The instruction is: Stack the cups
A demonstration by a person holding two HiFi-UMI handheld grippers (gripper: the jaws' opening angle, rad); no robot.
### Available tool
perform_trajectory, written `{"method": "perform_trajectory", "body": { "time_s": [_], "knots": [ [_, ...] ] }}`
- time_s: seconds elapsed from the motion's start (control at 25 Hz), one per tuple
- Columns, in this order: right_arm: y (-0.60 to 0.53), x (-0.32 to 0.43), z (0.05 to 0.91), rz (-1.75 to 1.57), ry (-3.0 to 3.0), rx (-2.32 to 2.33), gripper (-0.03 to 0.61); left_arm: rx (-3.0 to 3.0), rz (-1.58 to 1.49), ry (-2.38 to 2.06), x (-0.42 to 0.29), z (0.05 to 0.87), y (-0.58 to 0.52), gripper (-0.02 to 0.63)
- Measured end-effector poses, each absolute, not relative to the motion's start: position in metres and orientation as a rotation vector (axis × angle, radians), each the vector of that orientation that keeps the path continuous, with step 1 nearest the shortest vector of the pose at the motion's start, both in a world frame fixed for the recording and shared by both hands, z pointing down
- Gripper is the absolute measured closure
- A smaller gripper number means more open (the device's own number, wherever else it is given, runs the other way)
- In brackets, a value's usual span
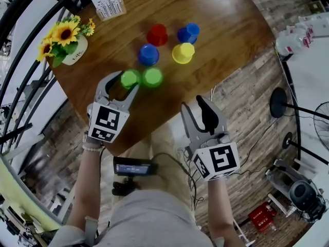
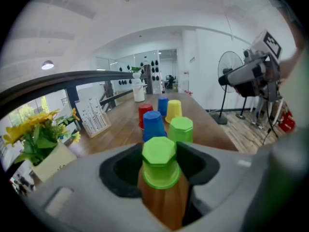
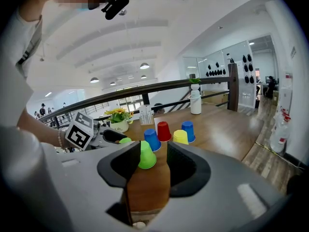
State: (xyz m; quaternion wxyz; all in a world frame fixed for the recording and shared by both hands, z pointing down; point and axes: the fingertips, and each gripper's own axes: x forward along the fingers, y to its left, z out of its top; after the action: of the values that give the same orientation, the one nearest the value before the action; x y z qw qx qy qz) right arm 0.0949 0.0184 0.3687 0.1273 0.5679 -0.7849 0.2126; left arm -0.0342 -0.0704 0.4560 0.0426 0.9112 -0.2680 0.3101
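Six upturned cups stand on the wooden table (image 1: 221, 24): red (image 1: 157, 35), blue (image 1: 188, 33), another blue (image 1: 148, 54), yellow (image 1: 183, 53) and two green. My left gripper (image 1: 125, 81) is open around the left green cup (image 1: 130, 78), which stands on the table between the jaws with small gaps either side (image 2: 161, 163). The second green cup (image 1: 152, 77) stands just right of it, touching or nearly so. My right gripper (image 1: 193, 104) hangs open and empty off the table's near edge, pointing at the cups (image 3: 146, 156).
A sunflower pot (image 1: 64, 42) sits at the table's left corner, a card stand (image 1: 108, 3) at the back. A white bottle (image 3: 195, 102) stands at the far end. Beyond the right edge are wood floor, cables and a fan (image 1: 308, 112).
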Motion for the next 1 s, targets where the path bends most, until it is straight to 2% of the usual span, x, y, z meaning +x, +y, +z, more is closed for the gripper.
{"method": "perform_trajectory", "body": {
  "time_s": [0.16, 0.68, 1.0],
  "knots": [
    [0.011, 0.103, 0.372, 0.609, -2.281, 1.658, 0.420, 2.784, 0.914, -0.835, -0.034, 0.450, -0.070, 0.371],
    [-0.051, 0.126, 0.402, 0.535, -2.252, 1.630, 0.377, 2.691, 0.756, -0.980, -0.057, 0.423, -0.071, 0.371],
    [-0.089, 0.136, 0.432, 0.534, -2.222, 1.569, 0.376, 2.727, 0.828, -0.996, -0.053, 0.421, -0.067, 0.371]
  ]
}}
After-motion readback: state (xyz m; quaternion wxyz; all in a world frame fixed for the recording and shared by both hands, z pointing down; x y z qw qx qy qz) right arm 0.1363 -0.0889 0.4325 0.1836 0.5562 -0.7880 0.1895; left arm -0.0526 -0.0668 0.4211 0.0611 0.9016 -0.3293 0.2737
